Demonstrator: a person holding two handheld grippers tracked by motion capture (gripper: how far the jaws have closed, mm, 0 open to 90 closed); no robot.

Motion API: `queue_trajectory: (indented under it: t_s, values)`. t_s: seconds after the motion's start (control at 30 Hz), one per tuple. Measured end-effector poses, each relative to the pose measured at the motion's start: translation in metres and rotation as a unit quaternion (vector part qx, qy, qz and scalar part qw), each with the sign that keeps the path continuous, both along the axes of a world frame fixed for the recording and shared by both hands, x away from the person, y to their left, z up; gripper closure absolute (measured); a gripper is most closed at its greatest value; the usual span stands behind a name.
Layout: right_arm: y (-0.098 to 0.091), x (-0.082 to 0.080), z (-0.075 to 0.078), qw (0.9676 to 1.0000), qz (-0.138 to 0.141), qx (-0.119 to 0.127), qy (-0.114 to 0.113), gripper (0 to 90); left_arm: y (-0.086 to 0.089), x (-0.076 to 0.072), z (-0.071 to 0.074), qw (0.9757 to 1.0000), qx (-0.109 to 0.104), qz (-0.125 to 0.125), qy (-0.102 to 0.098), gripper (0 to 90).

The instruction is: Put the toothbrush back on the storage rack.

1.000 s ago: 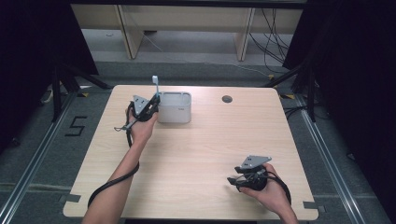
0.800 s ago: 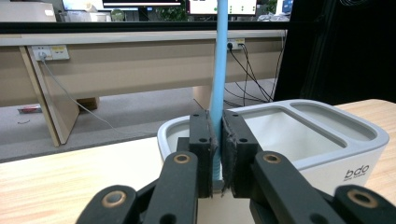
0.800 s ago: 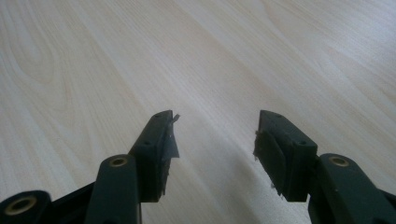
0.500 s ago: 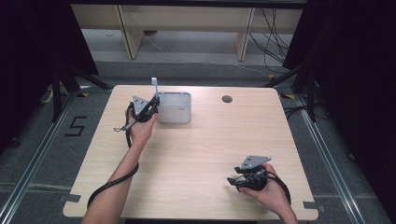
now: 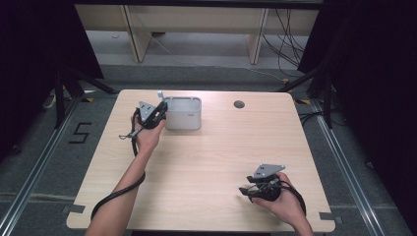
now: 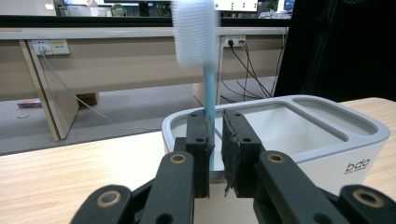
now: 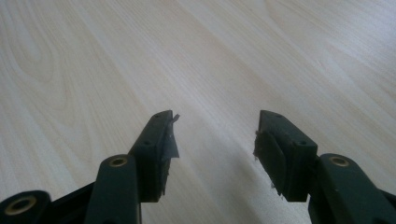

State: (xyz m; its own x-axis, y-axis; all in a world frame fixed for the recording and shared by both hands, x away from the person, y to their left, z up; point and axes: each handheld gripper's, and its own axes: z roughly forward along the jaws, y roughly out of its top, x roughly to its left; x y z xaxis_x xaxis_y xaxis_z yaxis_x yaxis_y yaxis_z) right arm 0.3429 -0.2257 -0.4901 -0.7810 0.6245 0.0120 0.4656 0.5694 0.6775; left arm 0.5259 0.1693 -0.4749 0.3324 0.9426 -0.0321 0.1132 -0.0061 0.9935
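A toothbrush (image 6: 209, 88) with a light blue handle and a white head stands upright between the jaws of my left gripper (image 6: 215, 126). Its lower end reaches into the left compartment of a white holder box (image 6: 327, 140). The jaws have just been opening: the handle leans on the left pad, a gap shows at the right pad, and the brush head is blurred. In the high view the left gripper (image 5: 160, 109) sits at the left end of the box (image 5: 183, 118), the toothbrush (image 5: 160, 94) above it. My right gripper (image 5: 243, 189) rests open near the table's front right, its jaws (image 7: 215, 135) over bare wood.
A round cable hole (image 5: 239, 104) lies in the wooden table (image 5: 206, 157) right of the box. The box's right compartment (image 6: 327, 114) has nothing in it. Black curtains and stands flank the table; shelving and cables are beyond its far edge.
The toothbrush stands a little lower over the box than before. Both hands have kept their places.
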Motion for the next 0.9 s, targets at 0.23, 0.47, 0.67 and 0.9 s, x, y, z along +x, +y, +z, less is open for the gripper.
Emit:
queue_trajectory:
  t_s: [0.23,0.47,0.67,0.9]
  values:
    - [0.000,0.000,0.000,1.0000,0.001,-0.002,0.003,47.1,0.001,-0.002,0.001,1.0000,-0.004,0.002,0.000,72.8]
    - [0.000,0.000,-0.001,1.0000,-0.001,0.000,0.001,47.1,0.004,-0.008,0.000,1.0000,0.003,0.003,-0.006,60.3]
    - [0.001,-0.001,0.000,1.0000,-0.006,0.003,0.008,47.0,0.004,-0.015,0.002,0.9999,0.004,-0.007,-0.007,52.0]
    - [0.001,-0.001,0.001,0.9999,-0.003,-0.002,0.010,47.0,0.006,-0.025,0.007,0.9996,0.006,-0.026,-0.002,46.9]
